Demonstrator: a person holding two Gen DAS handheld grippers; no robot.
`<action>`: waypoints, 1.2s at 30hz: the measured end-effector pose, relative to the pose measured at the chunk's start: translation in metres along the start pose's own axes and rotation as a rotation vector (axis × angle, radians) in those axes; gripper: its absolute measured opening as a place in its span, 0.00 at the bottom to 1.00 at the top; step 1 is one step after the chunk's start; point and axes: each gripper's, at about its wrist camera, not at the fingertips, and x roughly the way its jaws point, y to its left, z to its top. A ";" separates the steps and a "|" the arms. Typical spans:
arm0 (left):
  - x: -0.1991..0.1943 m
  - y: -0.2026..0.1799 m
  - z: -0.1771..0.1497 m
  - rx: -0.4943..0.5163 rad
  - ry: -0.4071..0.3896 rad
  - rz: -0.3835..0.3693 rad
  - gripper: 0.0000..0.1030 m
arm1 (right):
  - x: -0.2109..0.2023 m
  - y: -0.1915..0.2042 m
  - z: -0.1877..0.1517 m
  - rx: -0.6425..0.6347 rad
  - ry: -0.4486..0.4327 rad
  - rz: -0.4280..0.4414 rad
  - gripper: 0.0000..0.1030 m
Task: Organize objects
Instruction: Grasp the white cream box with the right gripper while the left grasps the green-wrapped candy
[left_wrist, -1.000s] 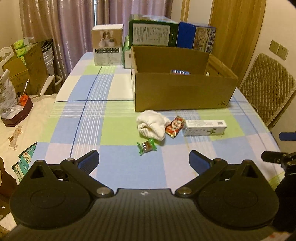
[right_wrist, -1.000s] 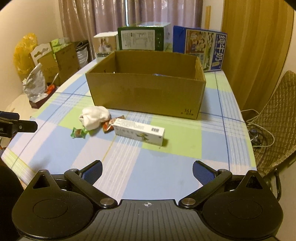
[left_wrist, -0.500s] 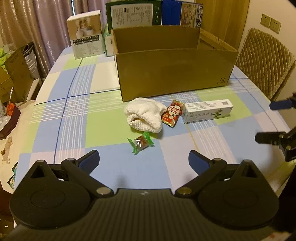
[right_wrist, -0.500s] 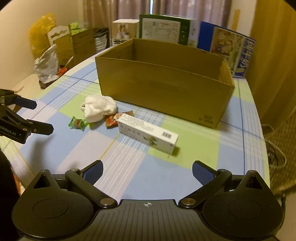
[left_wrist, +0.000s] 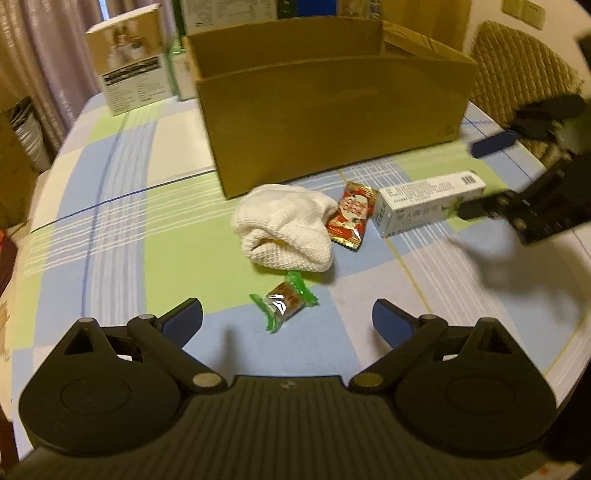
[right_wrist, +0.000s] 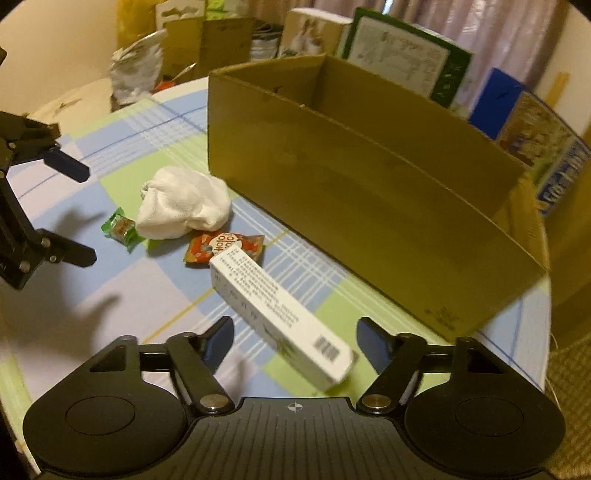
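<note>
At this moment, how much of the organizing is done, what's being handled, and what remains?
Nothing visibly packed yet; the cardboard box's inside isn't visible. Both hand-held grippers are open: the right lines up on the white carton, the left on the green candy. The white cloth and red snack packet also lie on the table.

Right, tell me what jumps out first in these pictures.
The big open cardboard box fills the back of the checked tablecloth. In front of it lie a white cloth, a red snack packet, a long white carton and a green-wrapped candy. The right claw is open around the carton's near end.
</note>
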 end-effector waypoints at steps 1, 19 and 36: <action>0.004 0.000 0.000 0.017 0.004 -0.007 0.92 | 0.006 0.000 0.003 -0.024 0.010 0.004 0.64; 0.037 0.010 0.005 0.131 0.029 -0.114 0.54 | 0.019 -0.006 0.005 0.147 0.155 0.115 0.22; 0.014 -0.024 -0.019 -0.053 0.027 -0.080 0.23 | -0.032 0.014 -0.055 0.495 0.054 0.016 0.22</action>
